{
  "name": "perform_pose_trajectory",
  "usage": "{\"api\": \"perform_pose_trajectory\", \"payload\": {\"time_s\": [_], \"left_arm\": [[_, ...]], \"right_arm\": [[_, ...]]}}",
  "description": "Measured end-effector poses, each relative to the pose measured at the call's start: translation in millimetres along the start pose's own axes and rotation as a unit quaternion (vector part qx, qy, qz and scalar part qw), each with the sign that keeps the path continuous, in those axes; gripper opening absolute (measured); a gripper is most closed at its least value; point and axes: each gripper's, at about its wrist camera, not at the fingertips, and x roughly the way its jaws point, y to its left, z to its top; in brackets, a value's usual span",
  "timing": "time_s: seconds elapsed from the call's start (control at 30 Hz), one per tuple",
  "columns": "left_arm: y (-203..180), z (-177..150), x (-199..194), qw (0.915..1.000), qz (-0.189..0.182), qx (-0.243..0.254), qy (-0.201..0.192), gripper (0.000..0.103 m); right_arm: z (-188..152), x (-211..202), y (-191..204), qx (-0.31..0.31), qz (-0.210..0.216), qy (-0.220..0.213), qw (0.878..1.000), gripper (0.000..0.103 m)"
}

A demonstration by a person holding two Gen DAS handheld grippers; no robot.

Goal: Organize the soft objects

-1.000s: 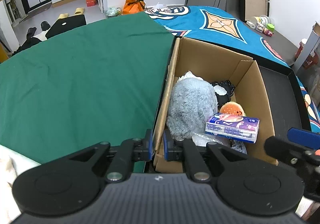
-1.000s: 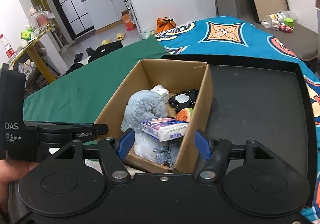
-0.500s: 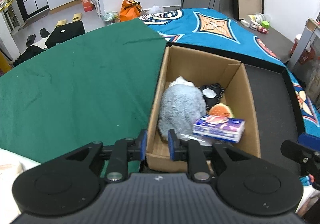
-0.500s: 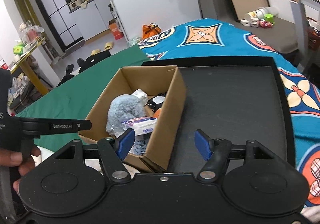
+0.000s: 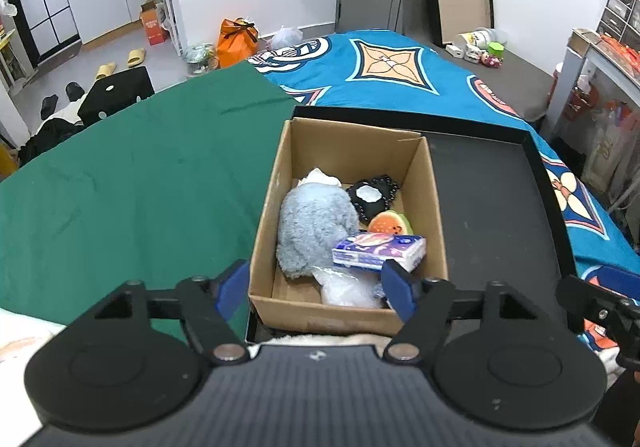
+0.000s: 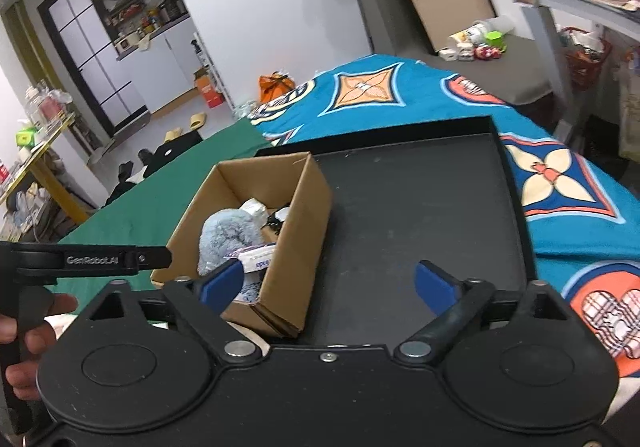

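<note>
A cardboard box (image 5: 436,207) stands at the left end of a black tray (image 5: 492,207). In it lie a grey plush (image 5: 314,225), a tissue pack (image 5: 378,253), a watermelon-slice toy (image 5: 390,223), a black studded item (image 5: 372,197) and a clear bag (image 5: 346,287). My left gripper (image 5: 316,287) is open and empty, above the box's near wall. My right gripper (image 6: 328,283) is open and empty, over the tray just right of the box (image 6: 308,207). The plush (image 6: 226,237) and tissue pack (image 6: 256,259) show in the right wrist view.
A green cloth (image 5: 132,183) covers the surface left of the box, a blue patterned cloth (image 5: 392,75) lies beyond and right of the tray. Something white lies at the near left edge (image 5: 20,331). A shelf with clutter (image 5: 608,59) stands at the right.
My left gripper has opened from shut and pulled back and up from the box's near wall. My right gripper has also drawn back and swung right over the tray, staying open.
</note>
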Motion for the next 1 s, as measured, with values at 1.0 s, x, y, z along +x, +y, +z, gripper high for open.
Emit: {"api": "perform_pose_trajectory", "payload": {"time_s": [1.0], "left_arm": [[-13, -5, -101, 0.9991, -0.008, 0.036, -0.021, 0.093]], "right_arm": [[16, -95, -19, 0.024, -0.061, -0.034, 0.997, 0.103]]}}
